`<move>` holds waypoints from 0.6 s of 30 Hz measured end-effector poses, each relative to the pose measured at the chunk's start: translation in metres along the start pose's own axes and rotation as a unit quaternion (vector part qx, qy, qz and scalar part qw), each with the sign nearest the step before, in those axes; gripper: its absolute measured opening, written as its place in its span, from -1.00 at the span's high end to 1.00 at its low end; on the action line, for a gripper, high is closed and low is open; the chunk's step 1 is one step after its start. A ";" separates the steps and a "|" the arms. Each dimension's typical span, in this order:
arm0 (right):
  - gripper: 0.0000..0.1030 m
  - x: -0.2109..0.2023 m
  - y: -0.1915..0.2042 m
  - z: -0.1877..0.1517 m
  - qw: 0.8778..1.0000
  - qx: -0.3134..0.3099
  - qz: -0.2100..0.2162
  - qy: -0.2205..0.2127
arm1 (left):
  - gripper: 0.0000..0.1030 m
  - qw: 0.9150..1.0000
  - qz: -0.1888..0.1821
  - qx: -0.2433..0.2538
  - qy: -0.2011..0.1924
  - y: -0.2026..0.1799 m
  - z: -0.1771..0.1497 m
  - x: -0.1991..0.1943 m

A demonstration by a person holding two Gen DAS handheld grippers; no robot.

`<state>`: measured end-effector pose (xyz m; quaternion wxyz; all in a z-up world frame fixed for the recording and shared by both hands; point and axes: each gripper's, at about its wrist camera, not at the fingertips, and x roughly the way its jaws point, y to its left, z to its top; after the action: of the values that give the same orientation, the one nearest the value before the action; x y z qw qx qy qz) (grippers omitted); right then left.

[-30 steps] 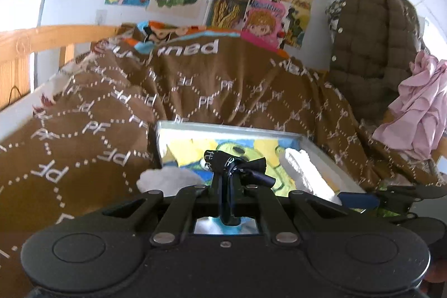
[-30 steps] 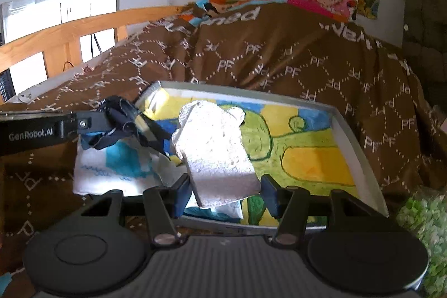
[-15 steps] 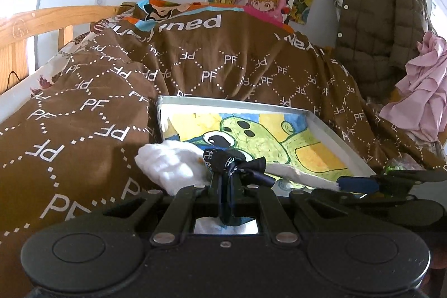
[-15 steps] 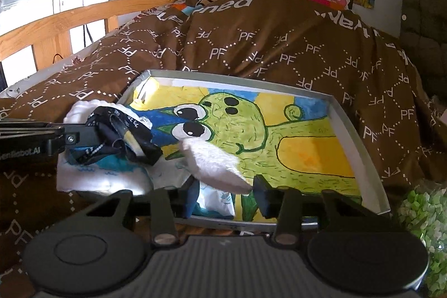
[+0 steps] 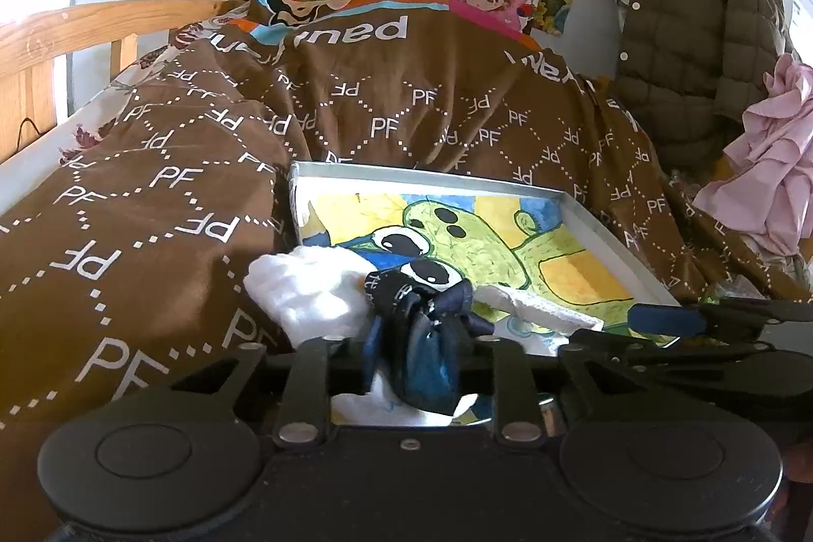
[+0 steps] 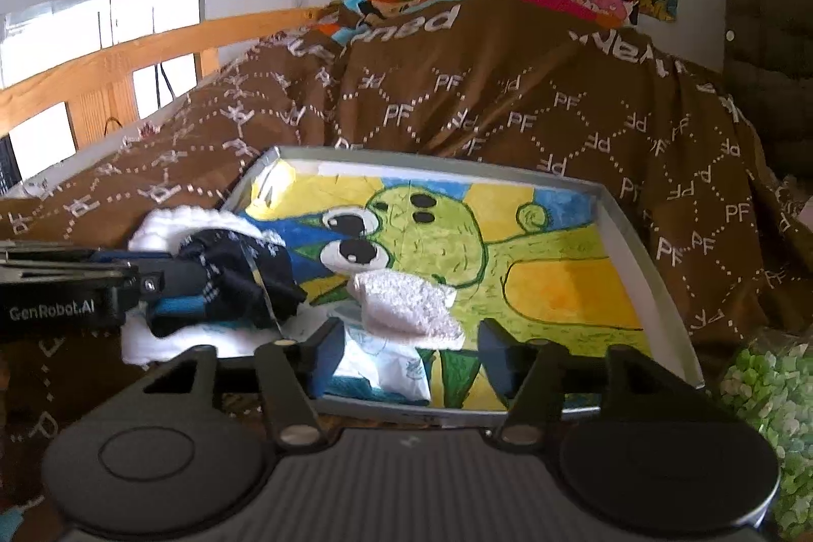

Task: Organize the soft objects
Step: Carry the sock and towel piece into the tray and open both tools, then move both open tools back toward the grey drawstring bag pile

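Observation:
A grey tray [image 6: 645, 267] with a green cartoon picture lies on the brown bedspread. My left gripper [image 5: 414, 354] is shut on a dark blue sock [image 5: 416, 328] at the tray's near left corner; it shows from the side in the right wrist view [image 6: 239, 273]. A white fluffy sock [image 6: 406, 306] lies in the tray between the open fingers of my right gripper [image 6: 406, 349], which is not holding it. A white cloth with blue print [image 6: 386, 361] lies under both. A white fluffy item [image 5: 305, 293] rests at the tray's left edge.
The brown bedspread [image 5: 167, 206] surrounds the tray. A wooden bed rail [image 6: 127, 59] runs along the left. A quilted olive jacket [image 5: 696, 49] and pink cloth [image 5: 767, 166] hang at the right. A green speckled item [image 6: 762, 400] sits at the tray's right.
My right gripper opened and lowered the white fluffy sock, which now lies flat in the tray. My left gripper moved down toward the tray with the dark sock still in it.

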<state>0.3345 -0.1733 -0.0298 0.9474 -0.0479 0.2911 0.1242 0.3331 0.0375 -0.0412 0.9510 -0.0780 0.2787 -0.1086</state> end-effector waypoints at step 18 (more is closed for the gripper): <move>-0.97 -0.108 -0.018 0.010 0.990 0.046 -0.016 -0.132 | -0.91 0.994 0.021 -0.039 -0.102 -0.012 0.013 -0.089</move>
<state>0.2587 -0.2116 0.0397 0.9805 0.0075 0.1683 0.1007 0.2655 0.0488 0.0180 0.9727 -0.1202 0.1860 -0.0688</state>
